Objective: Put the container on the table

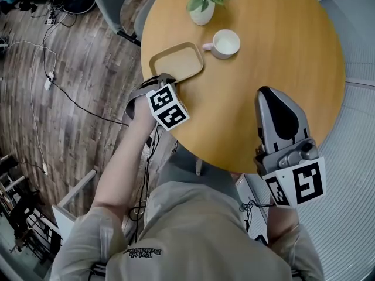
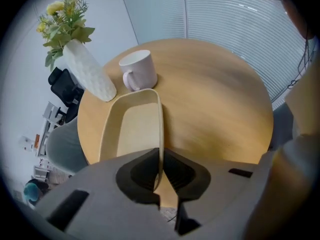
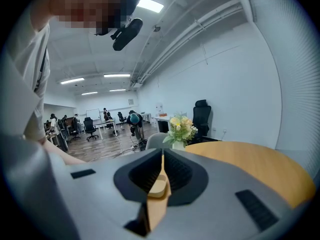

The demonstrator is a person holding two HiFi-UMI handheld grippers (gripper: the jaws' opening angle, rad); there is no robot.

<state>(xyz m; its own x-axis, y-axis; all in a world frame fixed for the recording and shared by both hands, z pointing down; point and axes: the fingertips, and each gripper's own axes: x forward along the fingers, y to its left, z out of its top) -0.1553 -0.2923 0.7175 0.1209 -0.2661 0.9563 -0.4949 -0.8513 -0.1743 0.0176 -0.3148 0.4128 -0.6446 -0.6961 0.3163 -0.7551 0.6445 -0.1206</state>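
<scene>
The container (image 1: 176,61) is a shallow beige rectangular tray. It lies on the round wooden table (image 1: 275,63), close to the table's left edge. My left gripper (image 1: 167,79) points steeply down at its near end and is shut on the thin rim. In the left gripper view the container (image 2: 131,126) stretches away from the jaws, and its side wall is pinched between the dark pads of the left gripper (image 2: 160,171). My right gripper (image 1: 270,93) hovers over the table's near right part, jaws together and empty. In its own view the right gripper (image 3: 162,160) faces the table (image 3: 250,164) nearly level.
A white mug (image 1: 226,43) stands just beyond the container, with a white vase of flowers (image 1: 203,9) behind it. A grey chair (image 1: 117,4) sits at the table's far left. Cables (image 1: 47,75) run over the wooden floor on the left.
</scene>
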